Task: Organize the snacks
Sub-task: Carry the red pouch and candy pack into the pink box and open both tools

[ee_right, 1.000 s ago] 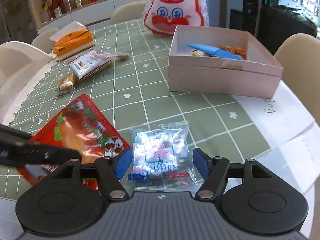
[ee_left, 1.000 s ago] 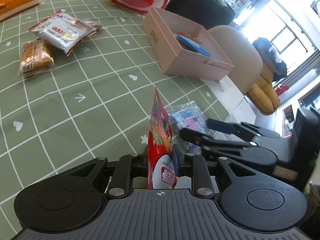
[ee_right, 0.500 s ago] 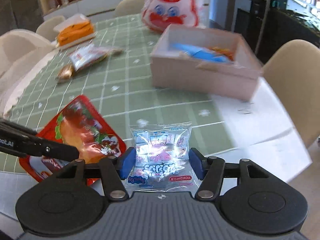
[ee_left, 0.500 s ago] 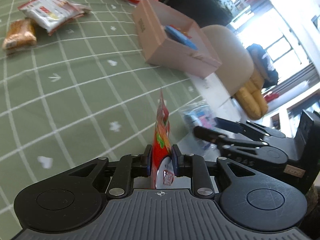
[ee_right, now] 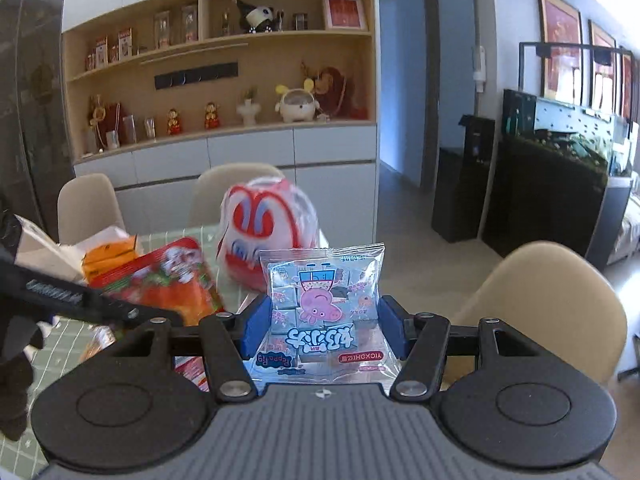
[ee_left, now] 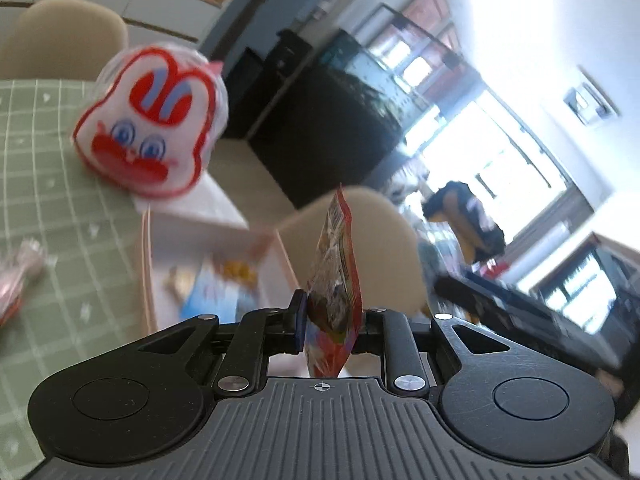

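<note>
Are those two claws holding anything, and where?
Left gripper pinches the red snack packet near its bottom edge; right gripper clamps the Peppa Pig candy bag by its sides.

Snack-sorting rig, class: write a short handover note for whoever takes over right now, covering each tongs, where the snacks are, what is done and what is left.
Left tongs: shut on the red snack packet, gripped edge-on and held in the air.
Right tongs: shut on the clear blue candy bag, also off the table.
The open cardboard box lies ahead on the green table and already holds a few items.
Done: both packs picked up.
Left: probably drop both into the box, then fetch the pack at the table's left edge.
</note>
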Motion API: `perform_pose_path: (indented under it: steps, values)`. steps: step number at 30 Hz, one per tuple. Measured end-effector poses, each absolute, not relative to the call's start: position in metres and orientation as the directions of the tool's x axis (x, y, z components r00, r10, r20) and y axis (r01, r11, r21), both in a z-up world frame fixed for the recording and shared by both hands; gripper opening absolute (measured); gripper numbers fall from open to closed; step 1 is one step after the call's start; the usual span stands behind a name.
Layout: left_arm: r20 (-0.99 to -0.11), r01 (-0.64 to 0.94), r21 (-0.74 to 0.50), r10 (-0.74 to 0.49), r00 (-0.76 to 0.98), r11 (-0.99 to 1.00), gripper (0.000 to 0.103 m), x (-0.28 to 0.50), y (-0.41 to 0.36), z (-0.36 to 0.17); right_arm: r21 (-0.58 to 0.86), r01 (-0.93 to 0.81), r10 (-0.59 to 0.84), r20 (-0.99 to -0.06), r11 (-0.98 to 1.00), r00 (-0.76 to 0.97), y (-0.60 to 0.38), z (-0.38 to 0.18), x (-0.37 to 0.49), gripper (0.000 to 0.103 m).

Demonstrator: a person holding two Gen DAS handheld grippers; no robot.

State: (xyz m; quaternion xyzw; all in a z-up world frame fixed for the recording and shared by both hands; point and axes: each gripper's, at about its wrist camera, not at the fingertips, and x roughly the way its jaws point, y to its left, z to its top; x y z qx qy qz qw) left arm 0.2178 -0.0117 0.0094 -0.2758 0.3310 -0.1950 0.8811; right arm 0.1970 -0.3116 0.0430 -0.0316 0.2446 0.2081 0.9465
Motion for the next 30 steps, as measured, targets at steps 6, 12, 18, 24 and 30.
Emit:
perform_pose_path:
  steps: [6, 12, 18, 24, 30]
  values:
    - [-0.553, -0.011, -0.649, -0.461, 0.694, 0.761, 0.022, 0.294, -0.014, -0.053, 0.060, -0.423, 0.385, -0.544, 0.904, 0.745, -0.315, 0.011, 0.247, 0.059]
    - [-0.625, -0.129, -0.574, -0.331, 0.707, 0.808, 0.028, 0.299, -0.008, -0.097, 0.059, -0.460, 0.386, -0.644, 0.886, 0.661, -0.301, -0.038, 0.287, 0.059]
    - [-0.603, -0.179, -0.525, -0.214, 0.769, 0.832, 0.028, 0.281, 0.011, -0.075, 0.088, -0.511, 0.411, -0.716, 0.855, 0.564, -0.252, -0.082, 0.326, 0.059]
    - [-0.614, -0.239, -0.503, -0.150, 0.775, 0.830, 0.028, 0.233, 0.041, -0.063, 0.071, -0.504, 0.385, -0.738, 0.861, 0.554, -0.215, -0.113, 0.338, 0.061]
    - [-0.710, -0.336, -0.376, -0.035, 0.704, 0.863, 0.028, 0.182, 0.068, -0.087, -0.030, -0.521, 0.348, -0.711, 0.853, 0.611, -0.200, -0.100, 0.321, 0.066]
